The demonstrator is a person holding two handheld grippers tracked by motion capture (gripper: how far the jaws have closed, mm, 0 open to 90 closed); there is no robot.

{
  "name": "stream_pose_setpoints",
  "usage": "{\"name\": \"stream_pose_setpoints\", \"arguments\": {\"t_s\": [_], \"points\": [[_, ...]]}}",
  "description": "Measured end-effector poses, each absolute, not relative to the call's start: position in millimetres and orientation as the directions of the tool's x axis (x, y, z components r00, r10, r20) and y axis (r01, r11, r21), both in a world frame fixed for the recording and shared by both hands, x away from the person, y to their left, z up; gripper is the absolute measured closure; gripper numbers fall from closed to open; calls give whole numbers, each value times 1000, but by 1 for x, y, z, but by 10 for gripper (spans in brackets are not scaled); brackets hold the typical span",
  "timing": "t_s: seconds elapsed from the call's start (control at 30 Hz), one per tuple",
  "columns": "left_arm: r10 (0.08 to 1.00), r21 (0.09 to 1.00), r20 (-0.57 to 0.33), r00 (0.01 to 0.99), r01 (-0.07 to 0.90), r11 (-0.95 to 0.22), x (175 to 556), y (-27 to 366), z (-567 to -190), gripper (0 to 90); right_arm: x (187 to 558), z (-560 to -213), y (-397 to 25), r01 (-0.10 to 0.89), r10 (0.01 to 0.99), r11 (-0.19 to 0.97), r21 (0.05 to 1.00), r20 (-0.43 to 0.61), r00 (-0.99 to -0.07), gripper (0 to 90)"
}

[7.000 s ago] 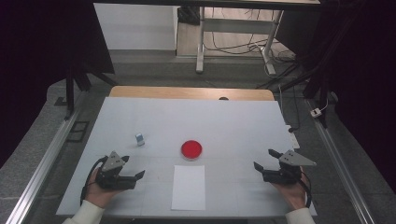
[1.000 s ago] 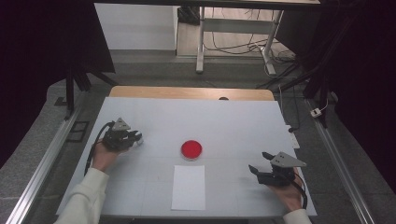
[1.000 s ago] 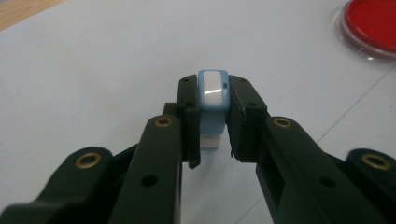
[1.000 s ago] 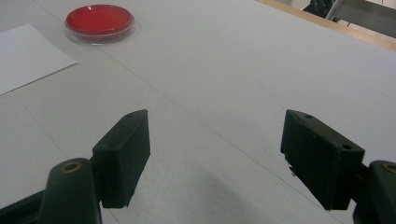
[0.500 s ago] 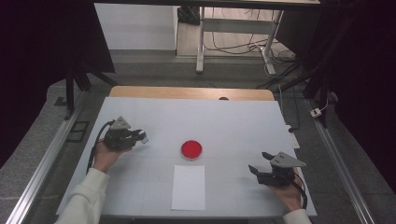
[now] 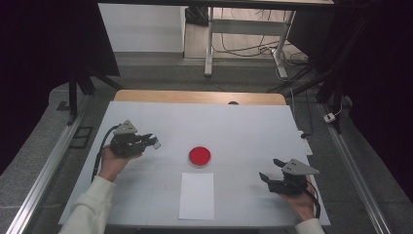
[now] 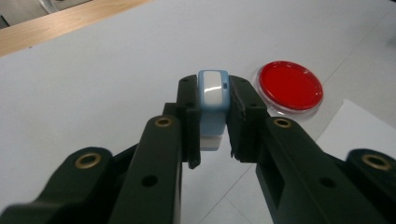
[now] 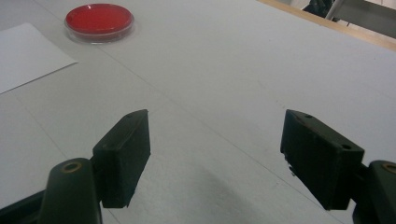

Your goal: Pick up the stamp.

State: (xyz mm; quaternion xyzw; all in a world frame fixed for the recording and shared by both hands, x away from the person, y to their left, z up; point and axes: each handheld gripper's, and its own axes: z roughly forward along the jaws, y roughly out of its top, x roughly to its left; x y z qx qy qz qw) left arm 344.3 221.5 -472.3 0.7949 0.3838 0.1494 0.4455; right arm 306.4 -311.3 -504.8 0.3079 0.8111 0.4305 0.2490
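On my left side, the left gripper (image 6: 152, 141) is clenched on a small blue and white block (image 7: 213, 100); both black pads press its two sides, and the block stands upright between them with its white face turned to the camera. In the left gripper view I see a small dark mark on the edge of this white face, but it is too small for me to read, and I find no brand or label on the block. In the high view the gripper is held over the left part of the white table (image 6: 243, 126), and the block sticks out from its tip toward the centre.

The red round dish (image 6: 200, 156) sits near the middle of the table, with a clear rim around the red. Just beside it, on the near side, lies a blank white sheet of paper (image 6: 196, 195); I see no writing on it.

My right gripper (image 6: 271, 178) is at the right near part of the table, released, its jaws wide apart with nothing between them, above the bare table surface
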Motion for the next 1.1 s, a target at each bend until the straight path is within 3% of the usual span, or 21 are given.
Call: {"name": "stream_pose_setpoints", "arguments": {"t_s": [1.1], "points": [[653,869,-164,740,421,-259,328,189,-456,756,306,-505,-310,280,713,439,854,-141,-687,241]]}}
